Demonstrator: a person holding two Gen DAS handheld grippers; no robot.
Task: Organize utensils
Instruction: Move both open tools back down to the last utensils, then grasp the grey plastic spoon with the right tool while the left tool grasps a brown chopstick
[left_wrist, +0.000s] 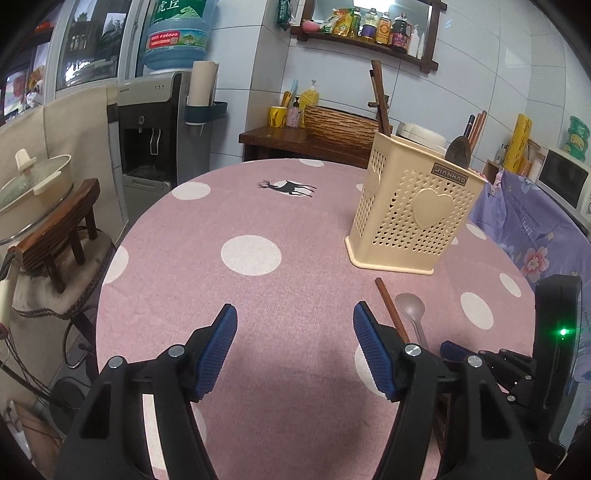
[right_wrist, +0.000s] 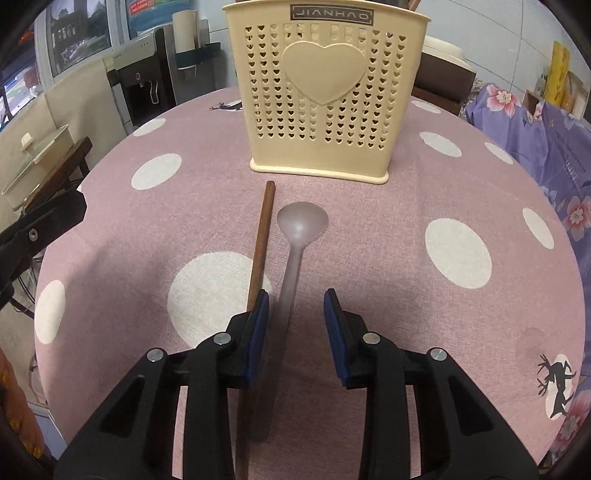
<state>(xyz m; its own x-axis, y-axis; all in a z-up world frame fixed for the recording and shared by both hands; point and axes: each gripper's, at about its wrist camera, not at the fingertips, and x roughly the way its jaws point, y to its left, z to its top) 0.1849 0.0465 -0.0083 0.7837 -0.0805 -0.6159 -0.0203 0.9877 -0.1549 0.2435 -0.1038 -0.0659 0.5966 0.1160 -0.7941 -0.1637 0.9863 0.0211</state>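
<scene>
Pink polka-dot tablecloth (right_wrist: 369, 229) bearing spoon (right_wrist: 301, 221) and wooden chopstick (right_wrist: 263, 236) side by side, cream holder (right_wrist: 321, 110) at 12 o'clock. Right gripper (right_wrist: 295, 314) parted, straddling spoon handle, no contact. Left gripper (left_wrist: 295, 332) released, empty, spoon at 2 o'clock.

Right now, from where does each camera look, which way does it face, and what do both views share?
Left wrist: sits on the left gripper, faces across the pink table; its open fingers and the right gripper show.
Right wrist: sits on the right gripper, faces the cream utensil holder; its fingers straddle the spoon handle, and the left gripper shows at the left edge.
Shared: table, holder, spoon, brown chopstick.
</scene>
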